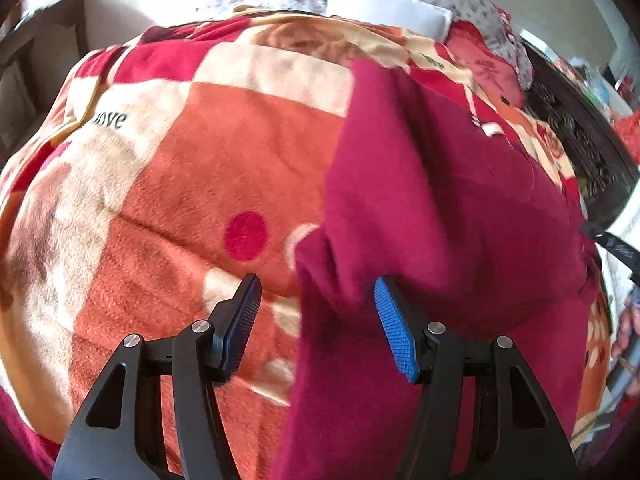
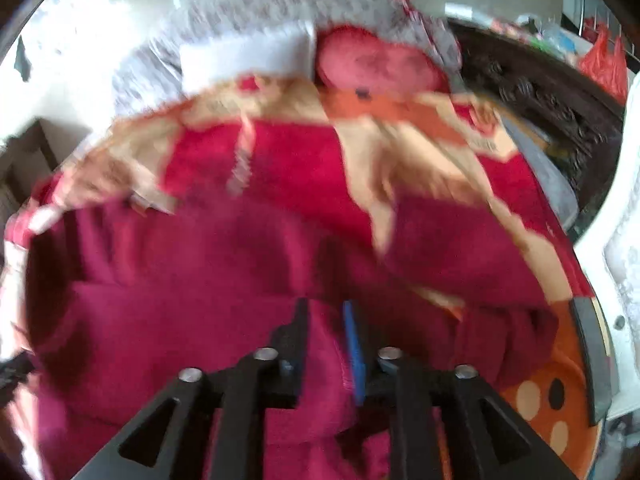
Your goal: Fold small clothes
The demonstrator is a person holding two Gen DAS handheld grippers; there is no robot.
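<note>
Left wrist: left tool (image 1: 318, 300) wide, maroon garment (image 1: 440, 200) edge between pads; right tool (image 2: 326, 320) narrow, seemingly pinching garment.

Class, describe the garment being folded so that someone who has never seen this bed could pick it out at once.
Start with the bed's big fleece blanket, checked in orange, cream and red. On its right side in the left wrist view lies a crumpled maroon garment, just ahead of the left gripper. Unlike the patterned blanket, it is one plain dark colour with no print.
</note>
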